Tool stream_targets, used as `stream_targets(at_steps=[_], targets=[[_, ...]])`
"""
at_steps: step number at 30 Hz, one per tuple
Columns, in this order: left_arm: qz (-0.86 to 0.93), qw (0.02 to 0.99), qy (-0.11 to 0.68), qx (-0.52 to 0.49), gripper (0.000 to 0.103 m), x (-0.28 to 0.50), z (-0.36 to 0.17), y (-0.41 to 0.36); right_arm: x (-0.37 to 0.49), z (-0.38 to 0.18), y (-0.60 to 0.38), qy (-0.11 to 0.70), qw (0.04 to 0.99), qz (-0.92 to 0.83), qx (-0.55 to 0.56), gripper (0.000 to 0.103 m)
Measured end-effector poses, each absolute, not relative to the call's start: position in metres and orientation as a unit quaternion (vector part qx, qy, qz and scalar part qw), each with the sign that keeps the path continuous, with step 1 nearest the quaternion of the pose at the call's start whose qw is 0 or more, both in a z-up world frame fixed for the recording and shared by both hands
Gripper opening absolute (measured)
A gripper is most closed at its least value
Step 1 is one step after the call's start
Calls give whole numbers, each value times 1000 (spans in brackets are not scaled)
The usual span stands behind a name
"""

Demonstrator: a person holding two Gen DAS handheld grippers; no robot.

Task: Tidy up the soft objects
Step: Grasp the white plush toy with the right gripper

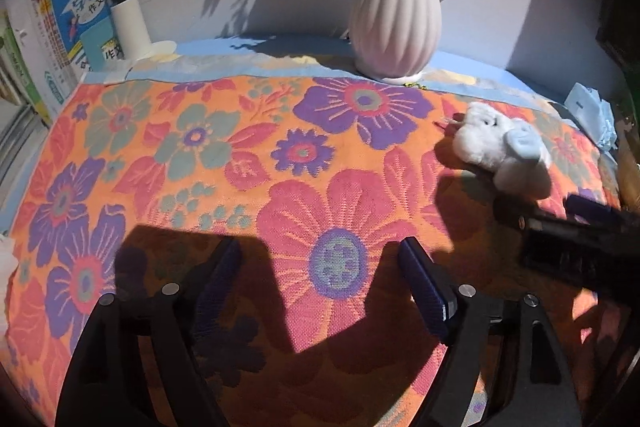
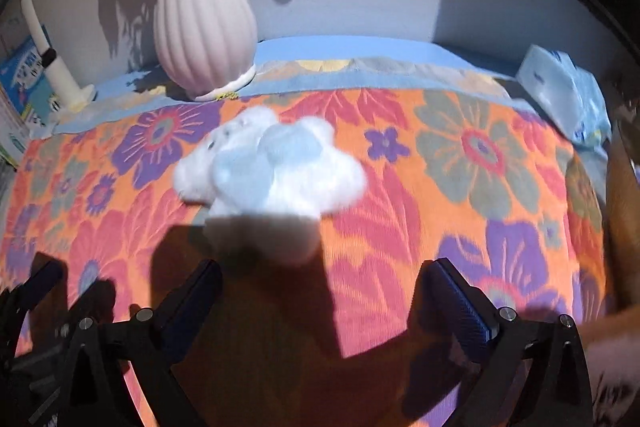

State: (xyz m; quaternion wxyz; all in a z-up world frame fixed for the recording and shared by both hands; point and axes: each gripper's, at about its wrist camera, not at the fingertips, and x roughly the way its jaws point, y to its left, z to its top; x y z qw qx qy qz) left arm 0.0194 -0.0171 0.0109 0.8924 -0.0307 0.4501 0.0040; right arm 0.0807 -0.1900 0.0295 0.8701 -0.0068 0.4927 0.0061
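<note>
Two hand-held grippers hang over a bench covered with a flowered cloth (image 1: 280, 147) in orange, pink and purple. The left hand-held gripper (image 1: 320, 259) has its jaws spread with nothing between them, only the bare cloth and a big pink flower below. The right hand-held gripper (image 2: 324, 279) also stands spread wide and empty, and its dark shadow falls across the near edge of a white and pale blue plush toy (image 2: 268, 163). That toy lies on the cloth just ahead of the right jaws, apart from them, near the back of the bench and in front of a ribbed pale pink vase (image 2: 204, 35). In the left wrist view the same toy (image 1: 504, 151) lies far to the right, with the right hand-held gripper (image 1: 576, 223) just beside it. Books (image 1: 76, 23) stand at the left, next to a white lamp base (image 1: 128, 23). A light blue tissue pack (image 2: 560, 91) sits at the right back corner.
</note>
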Motion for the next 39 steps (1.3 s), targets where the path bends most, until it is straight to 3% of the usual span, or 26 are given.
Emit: stream_targets(at_steps=[17, 22, 39], targets=[[-4, 892, 450, -41, 83, 21, 10, -15, 113, 31, -171, 473, 880, 33, -18, 103], [-4, 892, 450, -41, 83, 21, 10, -15, 106, 32, -163, 457, 888, 35, -39, 71], [-47, 897, 435, -60, 83, 19, 15, -13, 53, 59, -162, 365, 930, 0, -54, 65]])
